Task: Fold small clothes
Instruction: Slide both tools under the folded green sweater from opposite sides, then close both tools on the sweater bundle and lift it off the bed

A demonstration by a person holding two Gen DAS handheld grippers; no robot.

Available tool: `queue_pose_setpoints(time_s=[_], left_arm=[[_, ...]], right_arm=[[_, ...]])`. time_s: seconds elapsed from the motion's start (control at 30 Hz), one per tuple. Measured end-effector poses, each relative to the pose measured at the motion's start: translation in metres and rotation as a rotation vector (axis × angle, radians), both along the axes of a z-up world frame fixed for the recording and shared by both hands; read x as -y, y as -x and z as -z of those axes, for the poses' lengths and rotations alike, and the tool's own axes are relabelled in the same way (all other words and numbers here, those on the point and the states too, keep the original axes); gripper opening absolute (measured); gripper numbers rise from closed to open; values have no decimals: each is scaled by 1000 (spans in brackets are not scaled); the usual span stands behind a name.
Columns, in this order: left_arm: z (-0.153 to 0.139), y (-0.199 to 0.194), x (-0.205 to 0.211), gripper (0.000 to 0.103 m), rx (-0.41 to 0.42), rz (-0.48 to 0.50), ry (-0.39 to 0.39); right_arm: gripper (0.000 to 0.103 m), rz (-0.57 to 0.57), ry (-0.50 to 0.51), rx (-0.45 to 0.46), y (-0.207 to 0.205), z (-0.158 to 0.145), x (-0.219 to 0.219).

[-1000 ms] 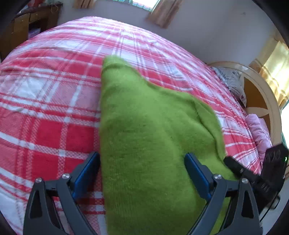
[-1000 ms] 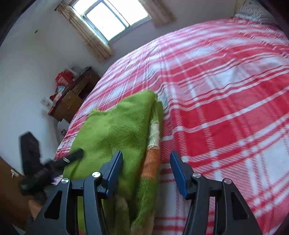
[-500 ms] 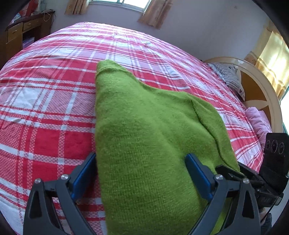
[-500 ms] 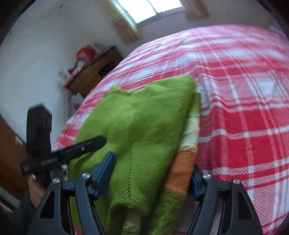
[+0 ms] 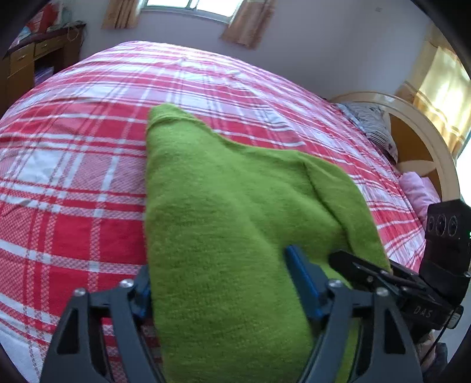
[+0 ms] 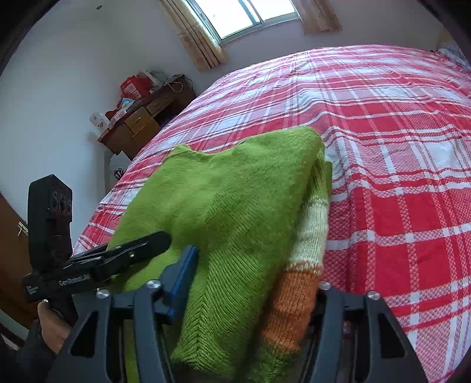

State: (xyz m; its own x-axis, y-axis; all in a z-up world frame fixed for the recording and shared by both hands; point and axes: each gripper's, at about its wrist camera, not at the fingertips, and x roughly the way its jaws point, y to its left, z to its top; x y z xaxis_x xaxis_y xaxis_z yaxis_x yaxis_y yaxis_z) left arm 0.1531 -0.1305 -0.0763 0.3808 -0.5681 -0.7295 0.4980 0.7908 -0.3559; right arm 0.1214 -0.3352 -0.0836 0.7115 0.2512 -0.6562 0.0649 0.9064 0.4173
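Observation:
A folded green knit sweater [image 5: 223, 212] lies on the red plaid bed [image 5: 73, 176]. In the right wrist view the sweater [image 6: 235, 200] shows a cream and orange striped sleeve [image 6: 306, 253] along its right side. My left gripper [image 5: 220, 282] has its jaws around the near edge of the sweater, closing on it. My right gripper [image 6: 253, 282] has its jaws on either side of the near corner, sleeve included. The right gripper also shows at the right of the left wrist view [image 5: 397, 280], and the left gripper shows in the right wrist view [image 6: 97, 265].
A wooden desk [image 6: 141, 123] with boxes stands by the wall under a window [image 6: 247, 14]. A curved headboard [image 5: 424, 138], a patterned pillow [image 5: 374, 126] and a pink pillow [image 5: 418, 191] are at the bed's right end.
Both grippers have pushed forward onto the sweater's near edge and their jaws have narrowed around the folded fabric.

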Motion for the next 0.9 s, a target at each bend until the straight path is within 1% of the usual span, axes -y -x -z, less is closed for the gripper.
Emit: queue_pose_setpoints(time_s=[0.07, 0.13, 0.17, 0.2, 0.27, 0.37, 0.5, 0.57, 0.63, 0.67, 0.7, 0.73, 0.77, 0.8, 0.83, 0.87, 0.9], left_arm=[[-2, 1, -1, 69, -7, -6, -4], [-4, 5, -2, 63, -19, -12, -9], [-7, 9, -3, 58, -28, -14, -14], [-10, 12, -3, 56, -31, -13, -23], [-14, 25, -6, 55, -42, -6, -61], [-17, 51, -16, 55, -63, 6, -87], [-22, 98, -36, 55, -106, 46, -113], [-22, 122, -51, 55, -138, 71, -104], [-17, 133, -63, 59, -168, 81, -77], [-15, 134, -67, 65, -165, 81, -62], [-14, 132, -69, 73, -153, 74, -61], [-12, 129, -70, 78, -147, 56, -70], [-11, 124, -70, 85, -146, 34, -72], [-10, 120, -70, 88, -143, 26, -67], [-9, 117, -68, 90, -135, 19, -68], [-8, 114, -64, 93, -116, 17, -76], [-7, 113, -60, 95, -98, 25, -83]], right_arm=[[47, 14, -11, -2, 2, -1, -2], [42, 26, -26, -5, 8, -4, -6], [41, 31, -28, -7, 11, -7, -9], [40, 34, -32, -10, 14, -9, -11], [40, 34, -62, -25, 24, -12, -14], [40, 10, -99, -47, 46, -13, -22], [40, -42, -172, -80, 87, -8, -32], [40, -95, -187, -99, 111, -6, -40], [40, -138, -173, -108, 133, -4, -50], [40, -148, -169, -108, 144, -3, -53], [42, -148, -166, -105, 148, -1, -55], [45, -133, -155, -95, 152, 0, -55], [50, -107, -143, -84, 153, 0, -53], [55, -80, -132, -86, 152, 2, -51], [67, -46, -109, -92, 151, 3, -50], [72, -13, -82, -85, 150, 5, -50], [72, -5, -85, -68, 151, 6, -51]])
